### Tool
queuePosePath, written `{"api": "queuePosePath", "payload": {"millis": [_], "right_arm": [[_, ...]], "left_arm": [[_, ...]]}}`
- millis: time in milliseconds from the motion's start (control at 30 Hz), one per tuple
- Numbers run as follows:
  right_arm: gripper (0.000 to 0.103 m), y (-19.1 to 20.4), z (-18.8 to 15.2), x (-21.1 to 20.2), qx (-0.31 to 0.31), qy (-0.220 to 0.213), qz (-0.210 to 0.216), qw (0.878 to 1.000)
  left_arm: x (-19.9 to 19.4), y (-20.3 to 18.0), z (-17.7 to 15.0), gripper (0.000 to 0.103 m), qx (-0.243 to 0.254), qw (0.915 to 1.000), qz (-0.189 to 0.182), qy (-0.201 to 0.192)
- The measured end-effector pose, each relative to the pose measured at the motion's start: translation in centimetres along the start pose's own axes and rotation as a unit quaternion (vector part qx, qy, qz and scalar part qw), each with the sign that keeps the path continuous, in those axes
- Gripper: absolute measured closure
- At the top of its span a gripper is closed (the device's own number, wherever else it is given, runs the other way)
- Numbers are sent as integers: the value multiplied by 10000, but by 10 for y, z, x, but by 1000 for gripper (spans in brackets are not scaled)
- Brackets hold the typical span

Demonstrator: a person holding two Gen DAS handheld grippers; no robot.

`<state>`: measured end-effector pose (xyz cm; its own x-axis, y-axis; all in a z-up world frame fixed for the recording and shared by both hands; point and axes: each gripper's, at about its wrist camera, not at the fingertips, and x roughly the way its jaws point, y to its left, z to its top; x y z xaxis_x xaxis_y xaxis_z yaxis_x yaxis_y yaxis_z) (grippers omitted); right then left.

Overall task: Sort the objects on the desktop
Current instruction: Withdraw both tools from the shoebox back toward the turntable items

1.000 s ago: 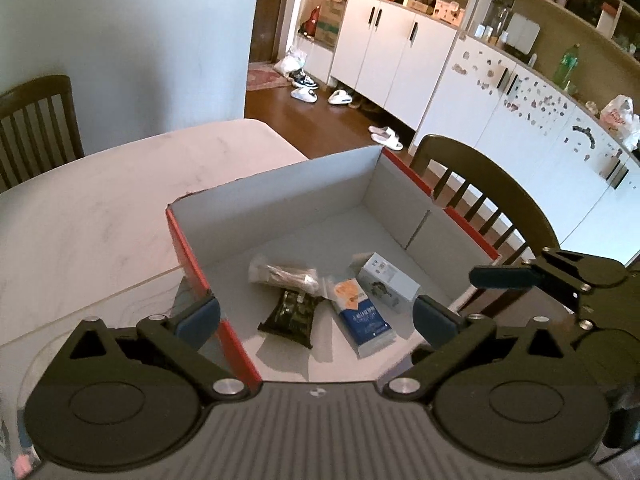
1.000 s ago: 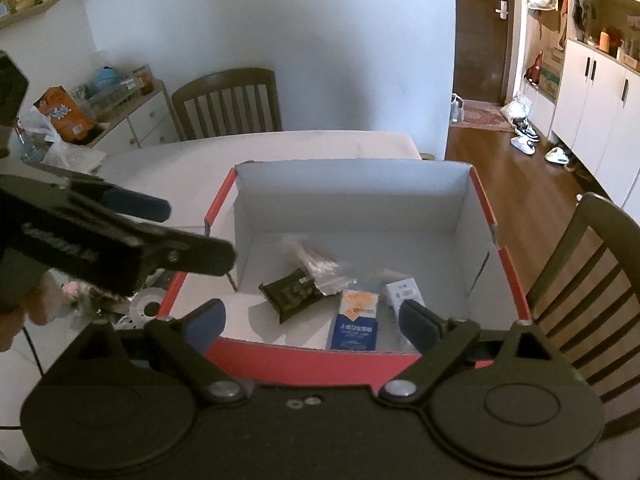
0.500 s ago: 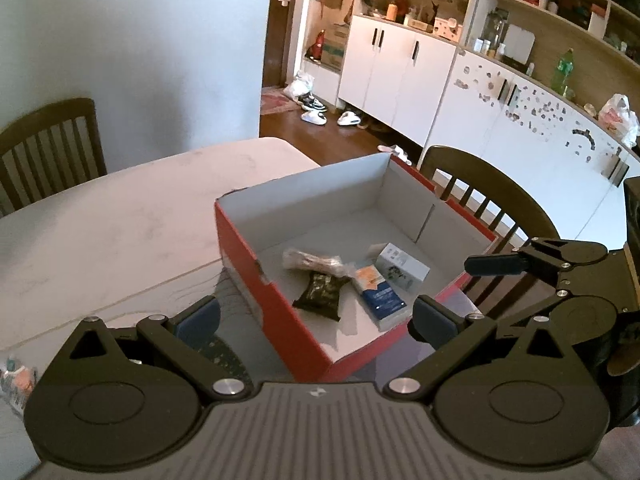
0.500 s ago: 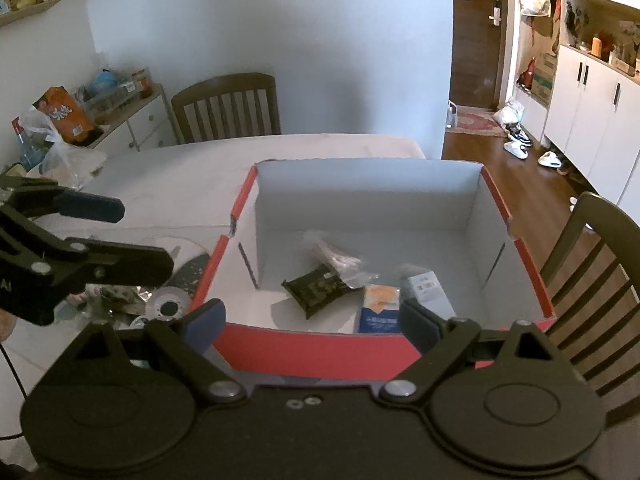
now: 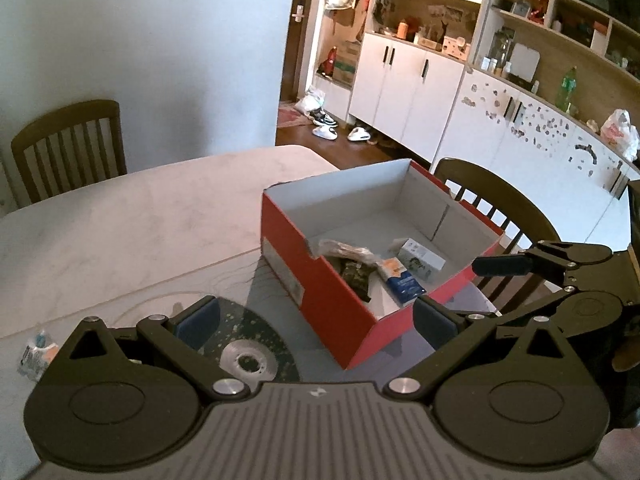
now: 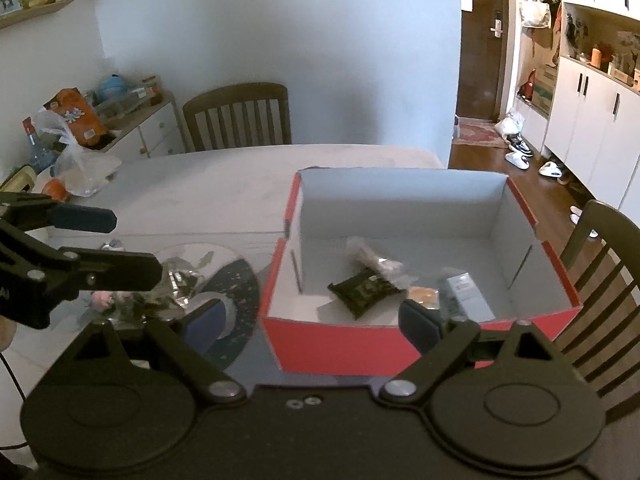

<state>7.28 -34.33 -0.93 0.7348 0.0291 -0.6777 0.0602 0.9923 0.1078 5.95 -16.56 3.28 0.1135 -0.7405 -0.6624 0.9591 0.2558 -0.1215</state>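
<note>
1. The left gripper hangs over the table with its jaws spread wide and nothing between them.
2. The right gripper also has its jaws wide apart and empty; in the left view it shows at 3 o'clock.
3. Just beyond the left jaws, at 6 o'clock of that view, a disc lies flat on the table, near the box.
4. A small packet lies on the table at 8 o'clock of the left view, well apart from the box.
5. The red box stands open on the table near its far-right edge, at 1 o'clock of the left view.
6. Inside it lie a dark pouch, a clear bag, a blue-and-orange packet and a white carton, close together.
7. Crumpled wrappers sit on the table at 9 o'clock of the right view.
8. A chair stands past the table's far edge.
</note>
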Motion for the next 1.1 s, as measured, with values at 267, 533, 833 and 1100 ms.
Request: {"api": "queuePosePath", "payload": {"millis": [267, 533, 833, 1100], "right_arm": [[9, 29, -5, -1, -45, -35, 31, 10000], [10, 58, -7, 3, -90, -54, 145, 9998], [11, 89, -9, 6, -231, -109, 225, 9994], [11, 113, -12, 15, -311, -63, 226, 9992]], "left_arm": [[-19, 22, -16, 0, -183, 9996, 194, -101], [-37, 49, -33, 0, -285, 9988, 364, -151], [-57, 76, -54, 0, -351, 9976, 495, -338], [-66, 101, -76, 0, -444, 9965, 625, -346]]}}
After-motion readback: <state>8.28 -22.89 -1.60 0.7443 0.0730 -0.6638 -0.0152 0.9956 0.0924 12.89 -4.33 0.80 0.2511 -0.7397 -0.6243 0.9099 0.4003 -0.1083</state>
